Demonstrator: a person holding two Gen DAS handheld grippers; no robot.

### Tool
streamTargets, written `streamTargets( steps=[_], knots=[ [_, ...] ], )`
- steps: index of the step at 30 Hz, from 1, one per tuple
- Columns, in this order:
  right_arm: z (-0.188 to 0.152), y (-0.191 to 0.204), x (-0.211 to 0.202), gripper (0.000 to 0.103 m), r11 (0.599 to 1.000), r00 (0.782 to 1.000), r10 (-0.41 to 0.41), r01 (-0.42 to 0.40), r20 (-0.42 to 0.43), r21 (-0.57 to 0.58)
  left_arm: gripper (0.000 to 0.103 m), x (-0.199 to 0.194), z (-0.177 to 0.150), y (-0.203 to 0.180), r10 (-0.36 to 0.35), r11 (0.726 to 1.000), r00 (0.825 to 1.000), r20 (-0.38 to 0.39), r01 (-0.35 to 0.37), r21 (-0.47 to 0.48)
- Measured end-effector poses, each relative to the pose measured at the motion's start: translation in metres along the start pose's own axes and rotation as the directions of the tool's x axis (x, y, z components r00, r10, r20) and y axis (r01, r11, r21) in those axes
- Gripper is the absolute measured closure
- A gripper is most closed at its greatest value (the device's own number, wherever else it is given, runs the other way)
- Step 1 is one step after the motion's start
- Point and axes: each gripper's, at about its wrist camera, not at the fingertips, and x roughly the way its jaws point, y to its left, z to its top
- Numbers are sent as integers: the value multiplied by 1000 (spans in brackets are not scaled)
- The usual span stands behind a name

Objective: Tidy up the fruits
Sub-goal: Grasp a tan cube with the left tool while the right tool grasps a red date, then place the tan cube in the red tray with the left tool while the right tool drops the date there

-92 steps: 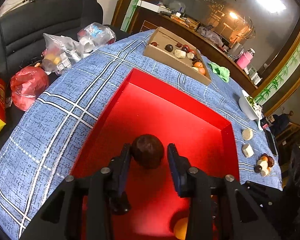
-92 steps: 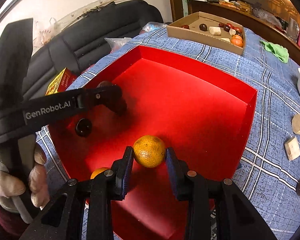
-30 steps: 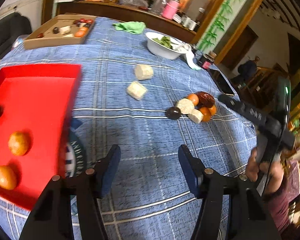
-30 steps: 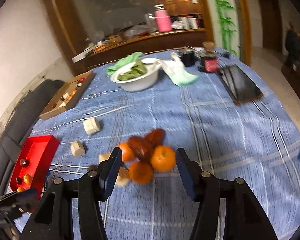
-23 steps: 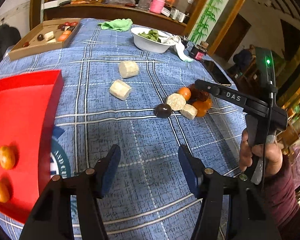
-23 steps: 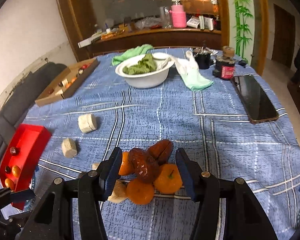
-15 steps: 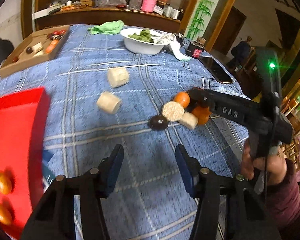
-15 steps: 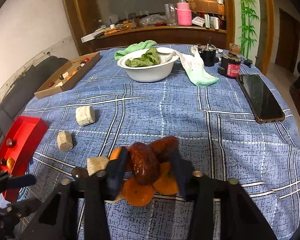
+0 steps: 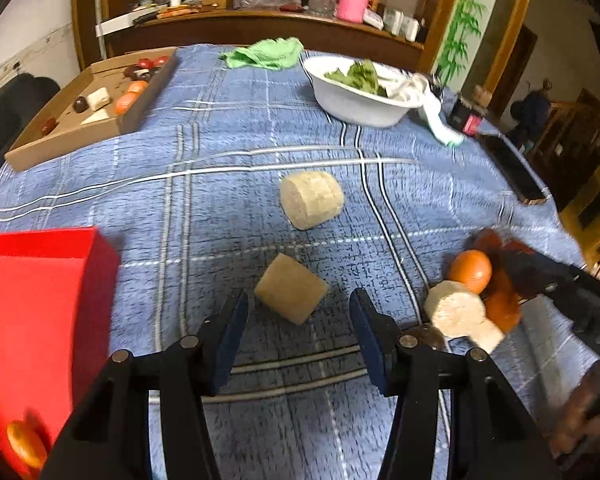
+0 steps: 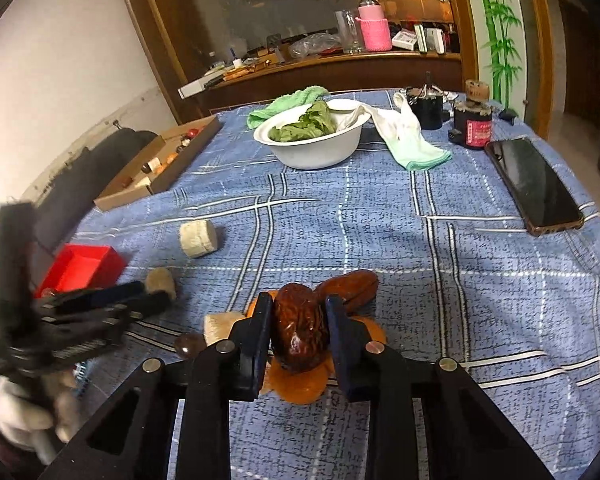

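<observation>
My right gripper point(image 10: 299, 322) is shut on a dark brown wrinkled fruit point(image 10: 298, 328) in a small pile with another brown fruit point(image 10: 350, 285) and oranges point(image 10: 298, 384). My left gripper point(image 9: 296, 332) is open, its jaws on either side of a beige cylinder chunk point(image 9: 290, 294) on the blue cloth. A second beige chunk point(image 9: 311, 199) lies beyond it. The pile also shows in the left wrist view, with an orange point(image 9: 470, 265) and a pale chunk point(image 9: 454, 312). The red tray point(image 9: 36, 300) at the left holds an orange point(image 9: 24, 442).
A cardboard box point(image 9: 88, 104) of fruit pieces sits at the back left. A white bowl point(image 10: 312, 140) of greens, a green cloth point(image 9: 264, 54), a white cloth point(image 10: 404, 136), jars point(image 10: 476, 124) and a phone point(image 10: 534, 184) lie at the far side.
My right gripper closed on the dark brown fruit in the pile. My left gripper swung from the red tray across the table and now straddles the near beige chunk.
</observation>
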Motion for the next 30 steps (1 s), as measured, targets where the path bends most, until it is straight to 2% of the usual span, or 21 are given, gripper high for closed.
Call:
streamTargets(
  steps=[1,3,5,11,16,20,23,27,30],
  knots=[
    [0,-1,0,74,1000,1000,10,-10,0,11,52,2,0,-1,-1,1000,1000,-3,1,5],
    [1,-5,-1,74,999,999,34,-34,-3,35,68,2,-2,-3,12,1000,1000,19,-13,27],
    [1,-9,0,74,996,998,66,-66,-5,62,68,0,-3,2,-25,1000,999,22,25,3],
    [1,-22,7,74,969,980,194,-186,-35,163,68,-30,-10,11,-45,997,996,74,49,-55],
    [0,-23,7,74,958,972,232,-223,-33,182,68,-67,-25,26,-52,993,991,120,65,-100],
    [-4,-13,5,74,964,974,224,-217,-31,151,67,-98,-43,57,-37,983,988,150,63,-172],
    [-6,0,2,74,972,977,210,-205,-36,115,67,-115,-58,90,9,972,988,157,29,-235],
    [-15,30,-3,74,963,965,256,-249,-56,107,67,-138,-79,138,71,943,982,174,-9,-333],
    [-19,66,-6,74,959,955,283,-279,-83,57,67,-152,-90,165,104,920,977,188,-23,-391]
  ],
)
